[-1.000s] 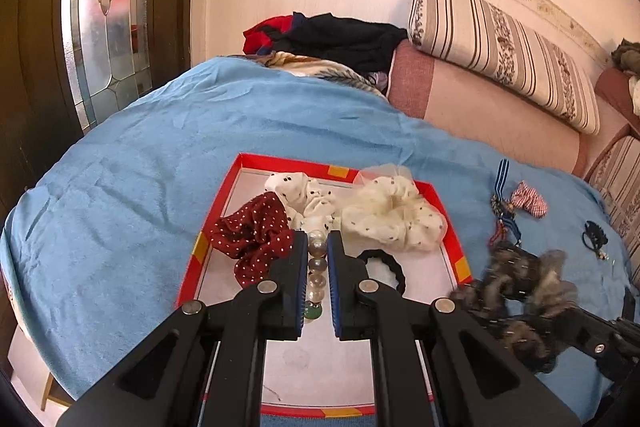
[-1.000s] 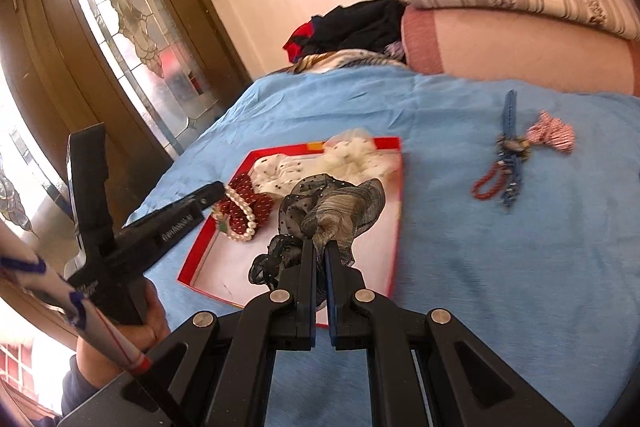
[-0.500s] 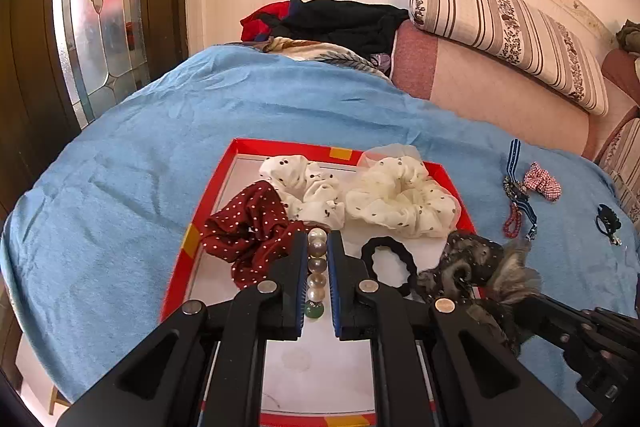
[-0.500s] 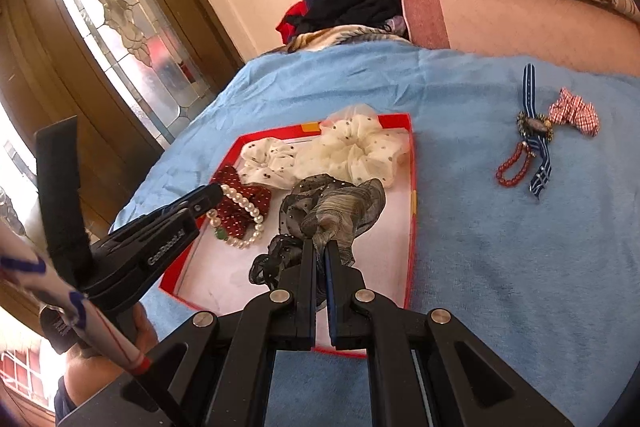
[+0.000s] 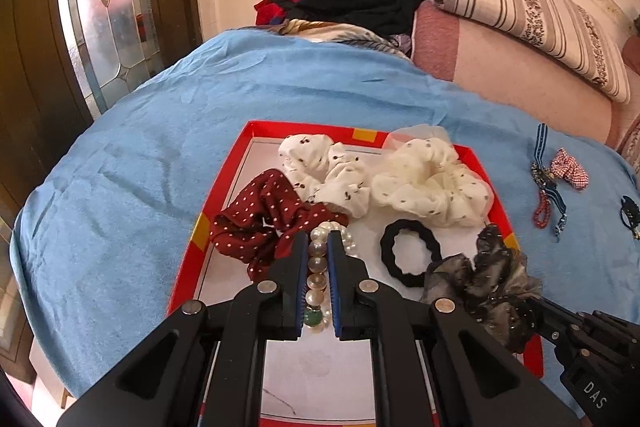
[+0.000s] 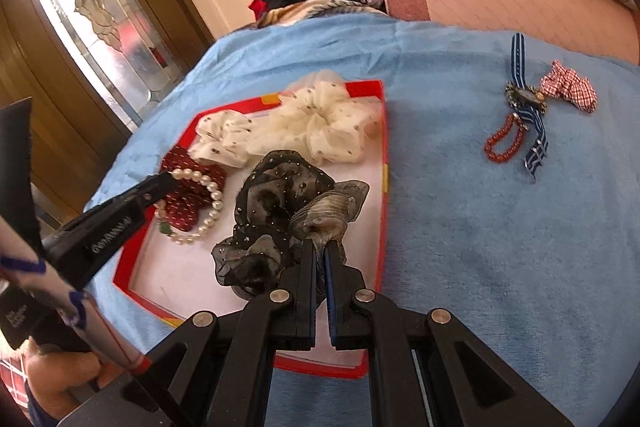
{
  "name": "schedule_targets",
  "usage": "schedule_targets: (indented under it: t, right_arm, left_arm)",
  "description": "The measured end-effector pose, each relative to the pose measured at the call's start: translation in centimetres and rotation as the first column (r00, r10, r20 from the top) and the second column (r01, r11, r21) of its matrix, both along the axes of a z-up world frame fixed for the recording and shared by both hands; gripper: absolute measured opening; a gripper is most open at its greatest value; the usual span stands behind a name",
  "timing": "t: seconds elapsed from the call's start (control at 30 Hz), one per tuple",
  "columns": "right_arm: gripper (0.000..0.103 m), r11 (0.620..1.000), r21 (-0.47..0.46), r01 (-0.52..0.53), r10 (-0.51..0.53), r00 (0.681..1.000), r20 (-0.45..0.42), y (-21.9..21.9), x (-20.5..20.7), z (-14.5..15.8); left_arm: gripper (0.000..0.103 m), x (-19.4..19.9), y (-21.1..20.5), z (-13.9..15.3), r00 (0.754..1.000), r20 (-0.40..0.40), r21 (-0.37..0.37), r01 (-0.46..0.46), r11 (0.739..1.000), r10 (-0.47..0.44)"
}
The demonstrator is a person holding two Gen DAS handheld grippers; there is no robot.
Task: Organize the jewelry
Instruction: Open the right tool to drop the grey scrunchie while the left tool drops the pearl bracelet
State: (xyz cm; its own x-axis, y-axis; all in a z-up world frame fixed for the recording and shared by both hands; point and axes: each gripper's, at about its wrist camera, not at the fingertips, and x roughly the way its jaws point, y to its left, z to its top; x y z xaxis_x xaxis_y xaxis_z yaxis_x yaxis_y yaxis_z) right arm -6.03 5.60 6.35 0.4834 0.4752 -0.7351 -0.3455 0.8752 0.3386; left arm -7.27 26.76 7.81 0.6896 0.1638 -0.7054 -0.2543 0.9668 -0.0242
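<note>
Red cardboard is forming the rim of the shallow tray (image 5: pixel 494 183) that is lying on the blue blanket (image 5: pixel 132 163) of the bed; inside it the left tool (image 5: pixel 319 243) is sitting nearly closed, its jaws pinching the pearl bracelet (image 5: pixel 318 263), whose loop is draping over the maroon dotted scrunchie (image 5: pixel 264 215) at the tray's left side; the right tool (image 6: pixel 319 255) is standing almost fully closed on the dark sheer scrunchie (image 6: pixel 276 211), whose black and grey folds are spreading over the white floor of the tray near its right edge; whether that fabric is resting on the floor or hanging just above it is hard to tell; a white printed scrunchie (image 5: pixel 324 167) and a cream dotted scrunchie (image 5: pixel 428 187) are lying side by side and touching along the far end of the tray; a black hair tie (image 5: pixel 410 257) is lying flat between the cream one and the dark sheer one; outside the tray, well apart on the blanket, a striped blue ribbon brooch (image 6: pixel 524 95) is lying with a red bead bracelet (image 6: pixel 505 143) touching it and a red checked scrunchie (image 6: pixel 568 87) just beside it; a hand (image 6: pixel 64 375) is gripping the left tool's handle in the right wrist view.
</note>
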Motion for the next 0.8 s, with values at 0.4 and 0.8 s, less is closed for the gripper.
schedule_targets:
  t: [0.4, 0.8]
  right_arm:
    - [0.022, 1.000, 0.024, 0.004, -0.004, 1.000, -0.005, -0.9, -0.4, 0.5]
    - [0.022, 0.997, 0.069, 0.040, -0.043, 0.998, 0.043, -4.0, -1.8, 3.1]
  left_arm:
    - [0.034, -0.2, 0.2, 0.3, 1.000, 0.019, 0.001, -0.015, 1.000, 0.015]
    - [0.041, -0.9, -0.8, 2.1, 0.995, 0.104, -0.016, 0.010, 1.000, -0.008]
